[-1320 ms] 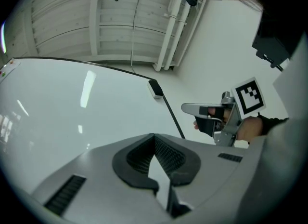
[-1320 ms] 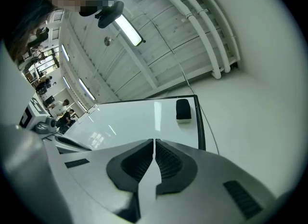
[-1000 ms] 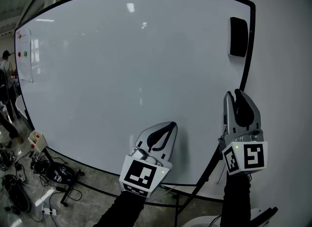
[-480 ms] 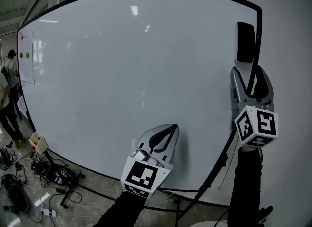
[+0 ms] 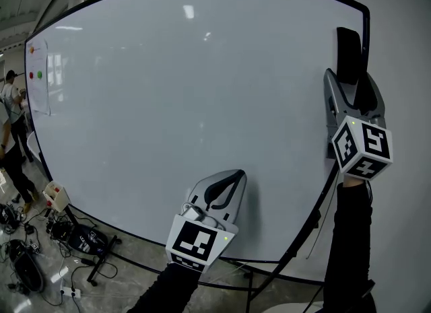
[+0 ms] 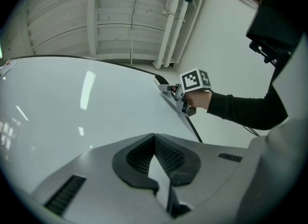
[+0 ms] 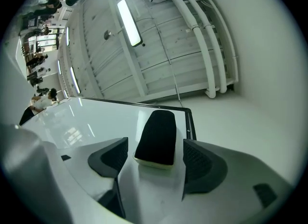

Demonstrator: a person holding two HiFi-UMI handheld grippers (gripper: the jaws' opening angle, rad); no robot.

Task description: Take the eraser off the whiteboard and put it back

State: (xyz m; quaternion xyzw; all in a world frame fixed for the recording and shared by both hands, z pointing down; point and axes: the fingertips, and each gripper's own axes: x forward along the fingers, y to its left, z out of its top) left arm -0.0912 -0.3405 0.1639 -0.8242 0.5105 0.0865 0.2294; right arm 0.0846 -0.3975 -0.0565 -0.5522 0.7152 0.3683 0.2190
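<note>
In the head view, the glossy white whiteboard [image 5: 168, 103] fills most of the frame. Its thin black frame [image 5: 368, 32] runs down the upper right, with pale bare wall [image 5: 404, 69] beyond it. The black oblong eraser [image 5: 348, 54] sits upright on the board at upper right, just inside that edge. The right gripper [image 5: 349, 88] points up from directly below it, jaws spread. The left gripper [image 5: 234, 174] is at lower centre over open board, well apart from the eraser.

In the left gripper view, the jaw tips are pressed together at centre, with bare board ahead.

In the right gripper view, the jaws have just been opening. The eraser's pale-based lower end lies at centre between the dark ribbed pads [image 7: 113, 156] — a gap on each side, neither pad touching. The black frame runs just right of it.
</note>
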